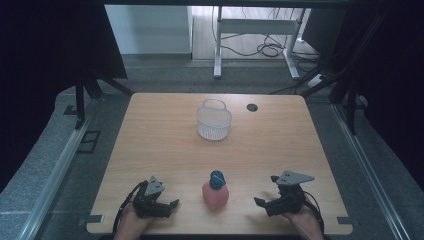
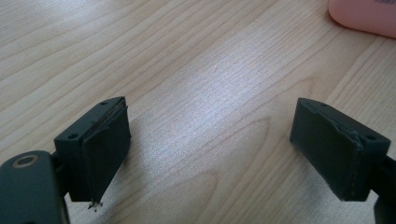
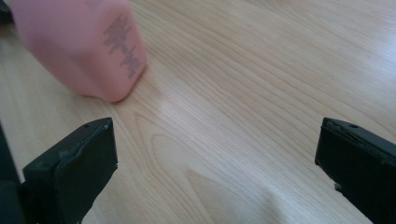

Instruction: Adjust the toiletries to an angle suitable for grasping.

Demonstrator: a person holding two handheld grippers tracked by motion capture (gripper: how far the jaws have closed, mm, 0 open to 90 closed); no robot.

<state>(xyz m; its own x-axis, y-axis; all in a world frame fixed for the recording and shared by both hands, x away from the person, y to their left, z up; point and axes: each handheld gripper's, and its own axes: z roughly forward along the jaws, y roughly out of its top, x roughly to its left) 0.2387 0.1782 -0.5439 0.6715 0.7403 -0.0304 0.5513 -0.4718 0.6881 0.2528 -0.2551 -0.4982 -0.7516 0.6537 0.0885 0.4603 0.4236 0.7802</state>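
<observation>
A pink bottle (image 1: 215,194) with a blue cap (image 1: 217,179) stands upright near the table's front edge, between my two grippers. My left gripper (image 1: 171,208) rests to its left, open, with bare wood between its jaws. In the left gripper view (image 2: 210,123) the bottle's pink base (image 2: 369,16) shows at the top right, apart from the jaws. My right gripper (image 1: 266,190) sits to the bottle's right, also open and holding nothing. In the right gripper view (image 3: 217,142) the bottle (image 3: 84,46) stands at the upper left, just beyond the left jaw.
A white mesh basket (image 1: 214,121) with a handle stands at the far middle of the wooden table (image 1: 165,140). A round cable hole (image 1: 252,107) lies to the basket's right. Dark frames and curtains flank the table.
</observation>
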